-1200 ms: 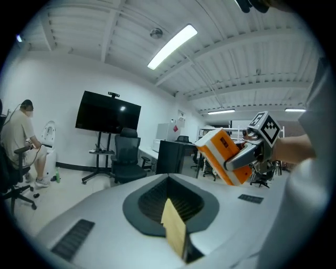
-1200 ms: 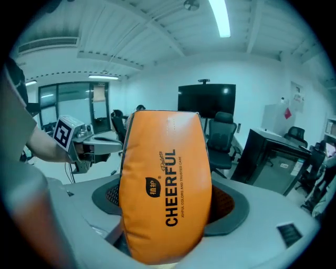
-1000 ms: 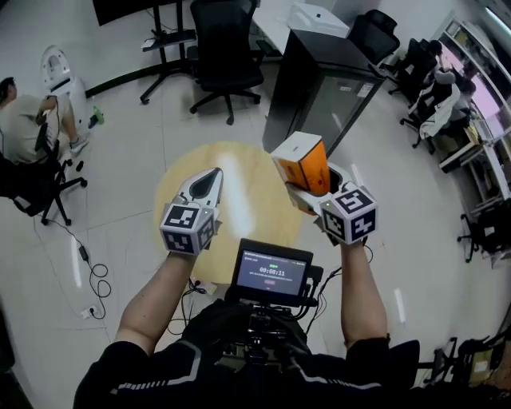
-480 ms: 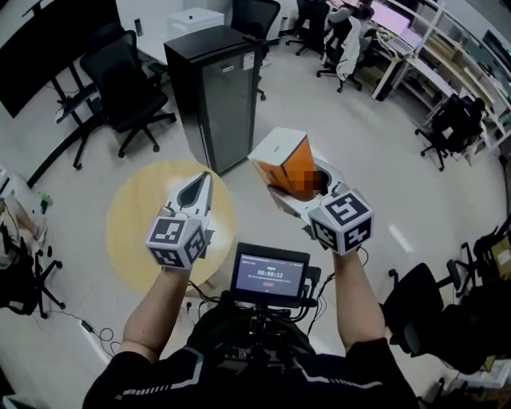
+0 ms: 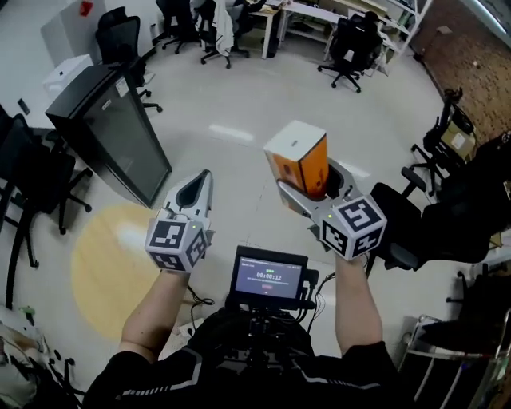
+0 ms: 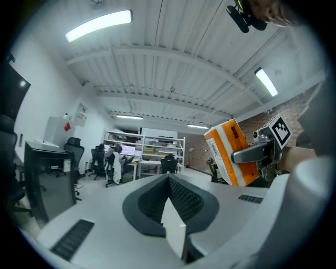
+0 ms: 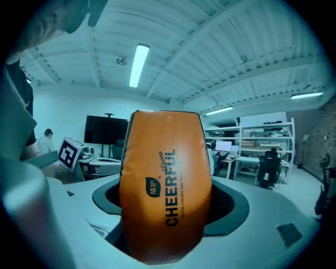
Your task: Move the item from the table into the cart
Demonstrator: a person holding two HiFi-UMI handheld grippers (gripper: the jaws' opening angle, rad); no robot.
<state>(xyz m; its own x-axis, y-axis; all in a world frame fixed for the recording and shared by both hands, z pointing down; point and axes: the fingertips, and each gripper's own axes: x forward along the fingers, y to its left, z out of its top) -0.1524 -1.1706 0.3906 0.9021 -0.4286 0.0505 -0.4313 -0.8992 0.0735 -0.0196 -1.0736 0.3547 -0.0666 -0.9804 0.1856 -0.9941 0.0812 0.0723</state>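
An orange and white carton (image 5: 299, 164) is held up in the air, with my right gripper (image 5: 310, 182) shut on its lower part. In the right gripper view the carton (image 7: 165, 199) fills the space between the jaws and shows the print "CHEERFUL". My left gripper (image 5: 198, 185) hovers level to the left of it, its jaws shut with nothing between them. The left gripper view shows its closed tips (image 6: 170, 181) and, off to the right, the carton (image 6: 231, 152) in the right gripper (image 6: 257, 152). No cart shows clearly.
A round yellow table (image 5: 120, 264) lies at the lower left. A black cabinet (image 5: 108, 132) stands at the upper left. Office chairs (image 5: 415, 224) and desks (image 5: 319, 16) ring the open white floor ahead. A metal frame (image 5: 447, 351) is at the lower right.
The whole view has swung: the round table slid from the centre to the lower left, and the cabinet moved to the upper left. Both grippers keep their pose; the carton stays held.
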